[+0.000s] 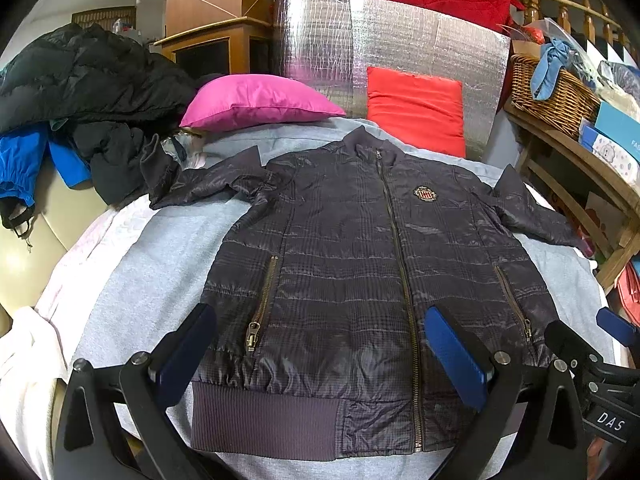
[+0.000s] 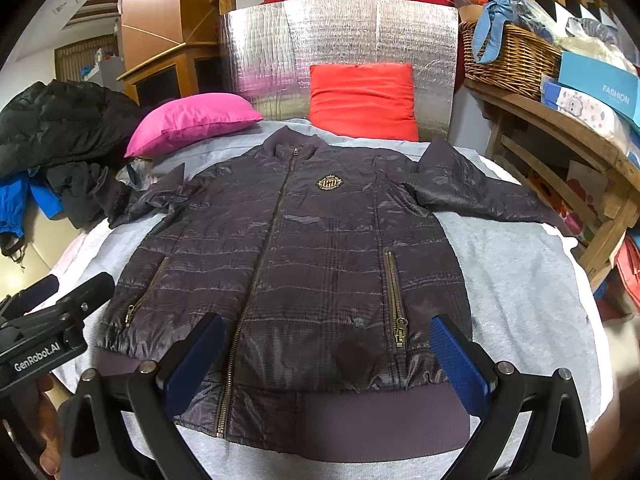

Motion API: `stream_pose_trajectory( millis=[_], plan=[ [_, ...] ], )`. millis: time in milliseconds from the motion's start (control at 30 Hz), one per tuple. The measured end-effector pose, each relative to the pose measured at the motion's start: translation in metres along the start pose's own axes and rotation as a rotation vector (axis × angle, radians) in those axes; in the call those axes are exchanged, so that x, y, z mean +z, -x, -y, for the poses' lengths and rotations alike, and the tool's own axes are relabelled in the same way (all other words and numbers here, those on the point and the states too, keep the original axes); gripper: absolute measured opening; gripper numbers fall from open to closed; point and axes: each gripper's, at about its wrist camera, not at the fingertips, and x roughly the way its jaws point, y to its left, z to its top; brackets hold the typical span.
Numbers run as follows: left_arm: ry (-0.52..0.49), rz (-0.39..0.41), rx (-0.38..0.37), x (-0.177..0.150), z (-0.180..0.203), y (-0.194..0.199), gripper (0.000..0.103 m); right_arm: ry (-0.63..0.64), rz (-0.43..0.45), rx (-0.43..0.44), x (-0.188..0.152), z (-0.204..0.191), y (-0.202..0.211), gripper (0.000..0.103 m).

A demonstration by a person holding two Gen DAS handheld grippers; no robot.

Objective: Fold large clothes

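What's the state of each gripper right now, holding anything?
Left gripper: open, holding nothing, hovering over the hem of the dark quilted zip-up jacket.
Right gripper: open, holding nothing, also above the jacket's hem.

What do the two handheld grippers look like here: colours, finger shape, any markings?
Both are black-framed with silver bolts and flat blue textured pads. The left gripper carries a white "GenRobot.AI" label, seen from the right wrist camera; the right gripper shows "DAS" lettering from the left.

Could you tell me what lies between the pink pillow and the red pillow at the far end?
Only the silver foil panel behind them and grey bedcover show between pink pillow and red pillow, clearest in the right wrist view.
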Motion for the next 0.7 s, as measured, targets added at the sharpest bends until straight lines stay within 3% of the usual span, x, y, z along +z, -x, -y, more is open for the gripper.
stream_pose_trajectory(
  millis=[700],
  plan=[
    [0.009, -0.014, 0.0, 0.0043, -0.0018, -0.0039, 0.103, 0.005, -0.009, 0.017, -0.002, -0.0013, -0.0026, 0.103]
  ],
)
